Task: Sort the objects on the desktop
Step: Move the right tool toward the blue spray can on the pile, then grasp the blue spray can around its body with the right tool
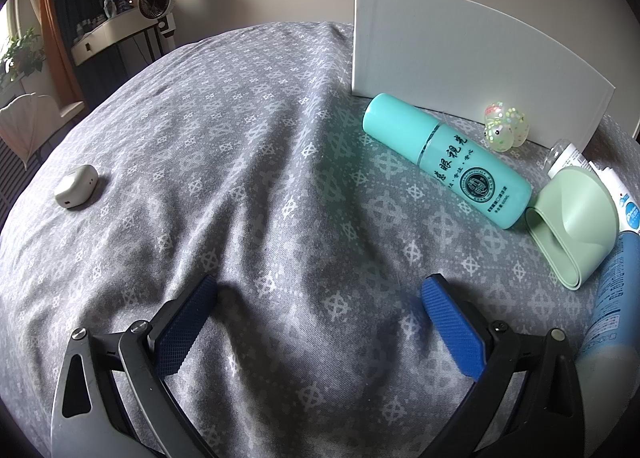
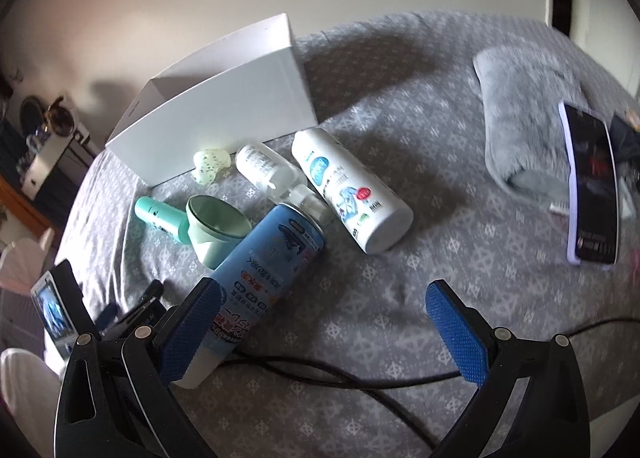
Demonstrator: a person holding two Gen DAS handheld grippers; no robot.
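A white open box [image 1: 460,54] [image 2: 224,114] stands at the back of the grey patterned cloth. In front of it lie a teal bottle [image 1: 448,158] [image 2: 158,218], a pale green holder [image 1: 572,218] [image 2: 218,230], a speckled clear toy [image 1: 506,126] [image 2: 210,164], a blue spray can [image 1: 612,298] [image 2: 264,278], a white bottle [image 2: 352,190] and a small clear bottle [image 2: 266,168]. My left gripper [image 1: 318,312] hovers open over bare cloth, left of the pile. My right gripper [image 2: 322,316] is open too, its left finger beside the blue can.
A small white case [image 1: 76,186] lies far left on the cloth. In the right wrist view a folded grey towel [image 2: 520,114] and a dark booklet [image 2: 592,182] sit at the right, and a black cable [image 2: 320,372] runs across the front. The left gripper's body [image 2: 60,314] shows at lower left.
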